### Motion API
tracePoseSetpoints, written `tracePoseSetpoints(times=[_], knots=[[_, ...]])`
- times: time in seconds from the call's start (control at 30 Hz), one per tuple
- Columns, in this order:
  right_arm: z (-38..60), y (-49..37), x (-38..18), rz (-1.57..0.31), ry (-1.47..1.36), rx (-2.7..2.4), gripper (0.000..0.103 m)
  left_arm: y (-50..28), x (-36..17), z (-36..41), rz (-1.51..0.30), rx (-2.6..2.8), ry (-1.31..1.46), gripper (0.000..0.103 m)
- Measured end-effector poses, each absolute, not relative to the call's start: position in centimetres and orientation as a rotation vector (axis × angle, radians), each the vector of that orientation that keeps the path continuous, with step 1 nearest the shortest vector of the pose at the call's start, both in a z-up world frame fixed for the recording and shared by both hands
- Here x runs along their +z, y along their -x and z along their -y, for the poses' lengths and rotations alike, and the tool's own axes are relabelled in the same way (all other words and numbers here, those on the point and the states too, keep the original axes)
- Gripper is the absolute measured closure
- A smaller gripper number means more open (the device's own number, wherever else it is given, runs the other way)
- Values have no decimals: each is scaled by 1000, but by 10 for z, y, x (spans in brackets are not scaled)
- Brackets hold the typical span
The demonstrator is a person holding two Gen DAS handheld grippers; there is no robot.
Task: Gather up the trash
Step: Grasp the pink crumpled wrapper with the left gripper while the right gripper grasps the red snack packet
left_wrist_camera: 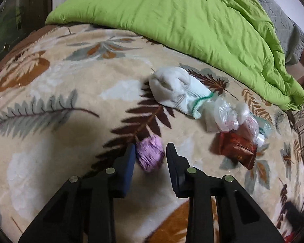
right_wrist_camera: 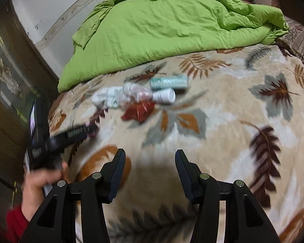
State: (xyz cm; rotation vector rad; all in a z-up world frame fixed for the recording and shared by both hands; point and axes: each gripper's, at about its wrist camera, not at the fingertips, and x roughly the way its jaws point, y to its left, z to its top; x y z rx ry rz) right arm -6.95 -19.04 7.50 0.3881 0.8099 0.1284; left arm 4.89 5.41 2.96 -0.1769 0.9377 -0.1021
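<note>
A crumpled pink paper ball [left_wrist_camera: 150, 154] lies on the leaf-patterned blanket [left_wrist_camera: 71, 141], and my left gripper [left_wrist_camera: 151, 151] is shut on it at the fingertips. Further right lies a small heap: a white sock [left_wrist_camera: 172, 93], clear plastic bags [left_wrist_camera: 223, 115] and a red-brown wrapper [left_wrist_camera: 237, 147]. In the right wrist view the same heap shows the sock [right_wrist_camera: 105, 98], the red wrapper [right_wrist_camera: 139, 110], a white tube [right_wrist_camera: 165, 96] and a teal packet [right_wrist_camera: 169, 82]. My right gripper [right_wrist_camera: 150, 151] hangs open over bare blanket, nothing between its fingers. The left gripper [right_wrist_camera: 89, 130] appears at the left, blurred.
A rumpled green duvet [left_wrist_camera: 182, 20] covers the far half of the bed, with a grey pillow [left_wrist_camera: 289, 30] behind it. A hand [right_wrist_camera: 42, 180] in a red sleeve holds the left tool. A dark wooden cabinet [right_wrist_camera: 8, 93] and a pale wall [right_wrist_camera: 50, 10] stand at the left.
</note>
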Motion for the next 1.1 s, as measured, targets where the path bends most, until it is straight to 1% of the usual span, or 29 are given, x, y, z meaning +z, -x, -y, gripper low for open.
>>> tracePoseSetpoints(times=[0.13, 0.27, 0.33, 0.37, 0.4, 0.6, 0.73, 0.83, 0.97, 1.1], knots=[[178, 23, 73, -818, -349, 161, 48, -51, 25, -66, -944, -124, 209, 78], [175, -25, 52, -863, -356, 146, 48, -50, 24, -63, -938, -124, 187, 78], [176, -39, 43, -872, -369, 140, 55, -50, 23, -63, -939, -128, 194, 78], [176, -43, 40, -879, -373, 145, 64, -50, 23, -63, -940, -133, 195, 78], [175, -46, 37, -886, -378, 157, 66, -51, 22, -63, -941, -137, 193, 78], [150, -21, 38, -990, -370, 402, 66, -53, 21, -68, -949, -165, 212, 78], [148, -10, 52, -935, -288, 390, 66, -53, 21, -68, -949, -163, 211, 78], [152, -21, 55, -928, -237, 312, 65, -52, 20, -68, -944, -156, 213, 77], [169, -40, 44, -925, -298, 242, 65, -53, 20, -67, -942, -155, 210, 77], [172, -53, 33, -940, -410, 297, 66, -53, 20, -66, -940, -146, 189, 77]])
